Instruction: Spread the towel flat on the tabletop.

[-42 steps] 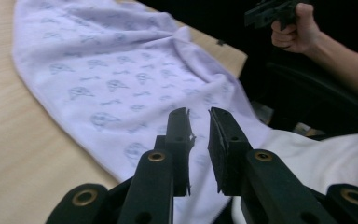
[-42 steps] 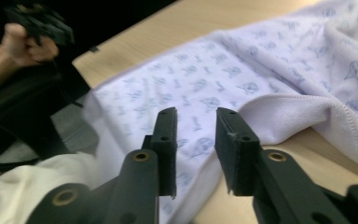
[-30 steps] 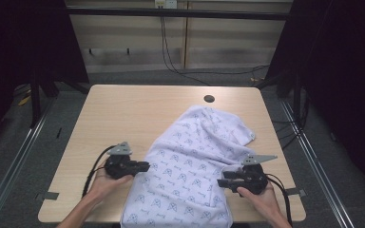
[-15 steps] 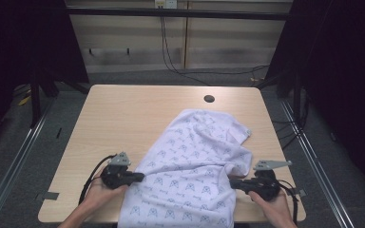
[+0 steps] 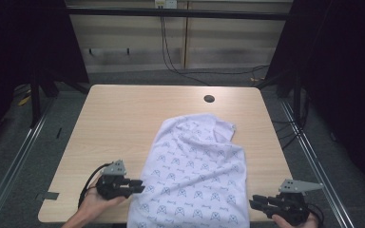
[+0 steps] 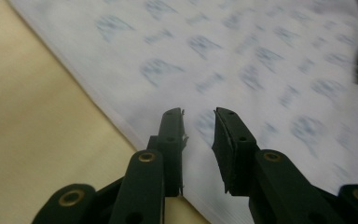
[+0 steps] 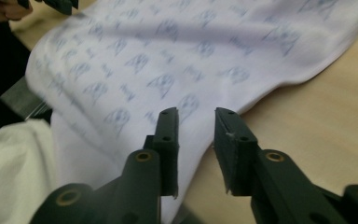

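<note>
Left tongs [image 5: 140,188], jaws just opened and holding nothing, at the left edge of the white blue-patterned cloth [image 5: 195,175]; right tongs [image 5: 255,204], likewise parted and empty, off its right edge; cloth lies on the light wooden desk [image 5: 119,118], overhanging the near edge.

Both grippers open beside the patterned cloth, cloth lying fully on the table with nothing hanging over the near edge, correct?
Not quite. The cloth does hang over the table's near edge, as the high view shows. The rest holds: the left gripper and right gripper flank it, jaws apart with nothing pressed between them; both have just been opening.
</note>
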Motion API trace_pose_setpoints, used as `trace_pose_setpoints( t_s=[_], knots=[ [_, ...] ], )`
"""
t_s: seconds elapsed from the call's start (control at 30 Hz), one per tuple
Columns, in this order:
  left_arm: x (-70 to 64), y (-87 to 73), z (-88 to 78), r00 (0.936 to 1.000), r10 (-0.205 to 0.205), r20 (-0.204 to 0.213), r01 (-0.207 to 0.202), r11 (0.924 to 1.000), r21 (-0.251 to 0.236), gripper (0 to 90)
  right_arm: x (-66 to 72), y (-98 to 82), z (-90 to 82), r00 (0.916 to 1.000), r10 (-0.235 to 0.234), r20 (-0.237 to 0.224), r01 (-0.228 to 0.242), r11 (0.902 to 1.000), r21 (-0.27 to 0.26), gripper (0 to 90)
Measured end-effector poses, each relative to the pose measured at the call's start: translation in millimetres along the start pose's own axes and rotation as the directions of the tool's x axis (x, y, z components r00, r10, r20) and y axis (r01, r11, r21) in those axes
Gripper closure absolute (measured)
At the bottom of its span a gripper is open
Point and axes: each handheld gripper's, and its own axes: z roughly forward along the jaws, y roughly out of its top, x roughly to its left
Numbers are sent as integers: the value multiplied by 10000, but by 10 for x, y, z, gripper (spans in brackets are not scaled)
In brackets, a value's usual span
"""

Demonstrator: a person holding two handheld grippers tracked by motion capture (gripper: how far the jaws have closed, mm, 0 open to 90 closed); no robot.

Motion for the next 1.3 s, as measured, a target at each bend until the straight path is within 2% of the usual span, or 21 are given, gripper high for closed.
trace_pose_setpoints(
  t_s=[0.03,0.07,0.1,0.13,0.23,0.27,0.3,0.33,0.4,0.43,0.5,0.6,0.7,0.77,0.8,0.83,0.87,0.93,1.03,1.17,1.3],
  knots=[
    [70,71,58,9998,-17,-183,17,10000,-38,726,-37,36,13,10000,-52,49,52,9999,-137,684],
    [172,166,138,9998,-116,-143,115,9999,-86,724,-78,78,43,9999,-125,51,126,9997,-215,679],
    [222,218,183,9990,-145,-422,138,9997,-179,724,-135,135,101,9999,-107,74,111,9990,-427,670],
    [309,303,270,9988,-317,-366,310,9993,-199,731,-176,171,140,10000,-62,73,66,9987,-514,667],
    [409,441,441,9958,-158,-897,149,9998,-105,729,-310,337,356,9997,-216,68,220,9981,-583,653],
    [431,460,490,9934,-118,-1143,109,9999,-84,722,-347,391,429,9997,-238,74,241,9982,-541,652],
    [449,458,553,9917,-210,-1267,223,9997,88,702,-382,443,493,9995,-299,58,301,9985,-465,648],
    [448,433,575,9918,-117,-1273,116,9999,-19,656,-414,509,567,9991,-406,152,412,9982,-427,638],
    [427,409,554,9926,-67,-1215,66,10000,-11,655,-455,602,650,9984,-495,282,508,9976,-469,633],
    [410,386,515,9928,85,-1195,-65,9998,172,670,-481,654,694,9982,-492,336,510,9972,-551,630],
    [387,322,449,9950,54,-999,-35,9998,188,728,-529,768,787,9978,-501,436,529,9963,-670,628],
    [310,183,314,9987,34,-505,-22,9997,248,731,-566,880,927,9967,-625,522,658,9957,-646,625],
    [206,36,175,9992,-24,-389,34,9997,259,731,-571,916,1146,9961,-813,330,818,9966,-137,624],
    [159,-33,115,9998,-80,-193,85,9997,239,724,-541,899,1305,9920,-1118,582,1090,9928,501,623],
    [143,-59,89,9998,-94,-147,98,9996,252,712,-531,874,1384,9926,-1159,374,1129,9909,733,627],
    [133,-74,73,9999,-91,-77,93,9996,275,708,-507,851,1429,9919,-1194,423,1150,9888,950,641],
    [114,-91,58,10000,-80,-26,81,9995,292,704,-486,835,1443,9892,-1340,596,1273,9864,1044,653],
    [74,-114,40,10000,-31,66,29,9995,319,691,-448,810,1421,9890,-1408,453,1350,9845,1118,668],
    [1,-123,32,9999,0,-117,5,9991,423,647,-358,661,1291,9855,-1673,267,1628,9787,1252,732],
    [-80,-155,18,9986,-246,463,220,9982,556,646,-308,462,1091,9895,-1440,-131,1444,9807,1321,754],
    [-251,-224,-16,9939,-110,1096,21,9967,807,654,-255,312,933,9919,-1200,-416,1250,9805,1514,759]
  ],
)
